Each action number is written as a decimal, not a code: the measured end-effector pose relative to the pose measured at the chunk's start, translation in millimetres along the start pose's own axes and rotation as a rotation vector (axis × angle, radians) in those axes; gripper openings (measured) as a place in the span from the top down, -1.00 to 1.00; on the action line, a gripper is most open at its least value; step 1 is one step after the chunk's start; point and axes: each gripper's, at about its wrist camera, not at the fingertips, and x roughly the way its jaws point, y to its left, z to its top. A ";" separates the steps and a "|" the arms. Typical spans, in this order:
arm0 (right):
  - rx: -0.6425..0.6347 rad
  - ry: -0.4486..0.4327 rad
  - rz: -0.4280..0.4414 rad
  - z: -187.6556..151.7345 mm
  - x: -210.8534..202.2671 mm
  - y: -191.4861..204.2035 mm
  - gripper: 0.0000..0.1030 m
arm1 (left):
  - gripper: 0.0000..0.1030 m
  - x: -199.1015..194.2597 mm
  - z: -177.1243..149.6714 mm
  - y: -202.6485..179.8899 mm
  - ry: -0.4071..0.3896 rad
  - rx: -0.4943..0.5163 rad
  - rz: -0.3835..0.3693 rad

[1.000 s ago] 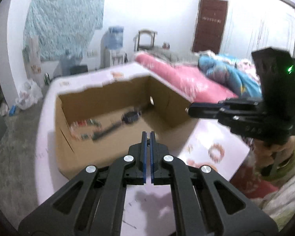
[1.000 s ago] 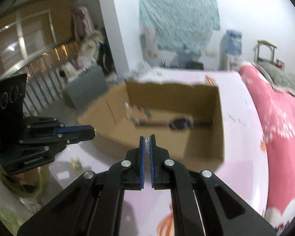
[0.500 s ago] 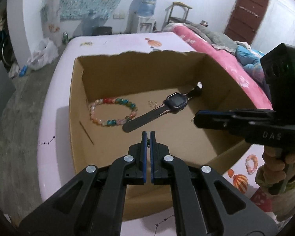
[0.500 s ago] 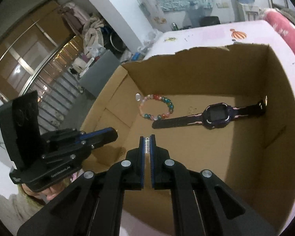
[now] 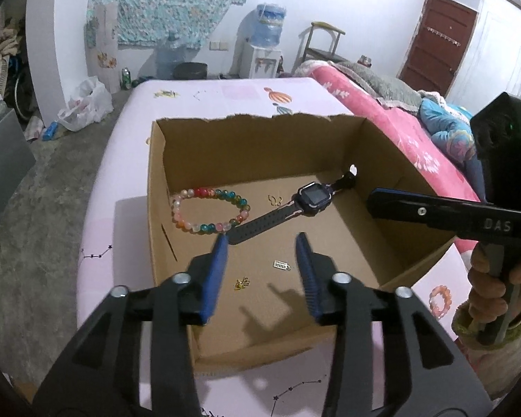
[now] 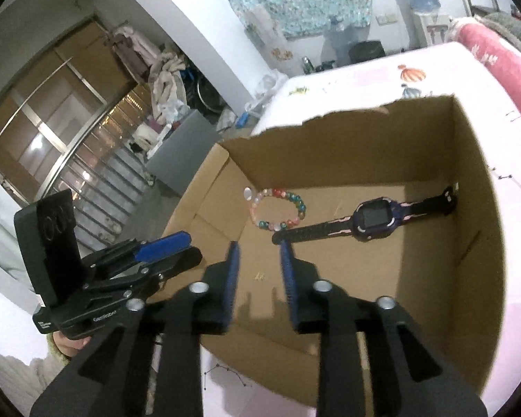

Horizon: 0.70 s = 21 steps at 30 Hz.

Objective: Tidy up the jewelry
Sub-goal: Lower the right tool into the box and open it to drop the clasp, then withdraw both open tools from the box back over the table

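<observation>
On the floor of the open cardboard box (image 5: 378,160), a beaded bracelet (image 5: 208,210) lies beside a dark wristwatch (image 5: 314,198), one end of the strap almost touching the beads. A small silver charm (image 5: 281,264) and a gold trinket (image 5: 241,283) rest nearer you, with another gold piece (image 5: 273,200) between bracelet and watch.

Your left gripper (image 5: 261,239) hangs over the box's near edge, its jaws opening with nothing between them; the silver charm sits on the cardboard below the gap, the bracelet and watch just past the fingertips. Your right gripper (image 6: 259,246) hovers over the same box from the other side, jaws likewise opening and empty, a gold speck (image 6: 259,276) on the floor beneath them and the watch (image 6: 375,220) ahead to the right. Your hand (image 5: 493,288) grips its handle outside the right wall.

Half a second ago both sets of jaws were pressed together, and the silver charm and the near gold trinket were not on the cardboard. A second bracelet (image 5: 440,296) lies on the pink sheet (image 5: 225,93) outside the box.
</observation>
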 end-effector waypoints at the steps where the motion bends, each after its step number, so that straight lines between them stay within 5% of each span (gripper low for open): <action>1: -0.005 -0.013 -0.010 -1.5 -4.7 2.0 0.29 | 0.12 -3.3 -0.6 -1.2 -0.006 0.001 0.005; 8: -0.036 -0.108 -0.081 -18.6 -36.8 17.6 -0.16 | -0.54 -36.3 -11.7 -15.4 -0.079 0.038 0.060; 21: -0.047 -0.179 -0.182 -55.4 -77.1 33.3 -0.57 | -0.76 -67.9 -53.9 -32.3 -0.069 0.053 0.101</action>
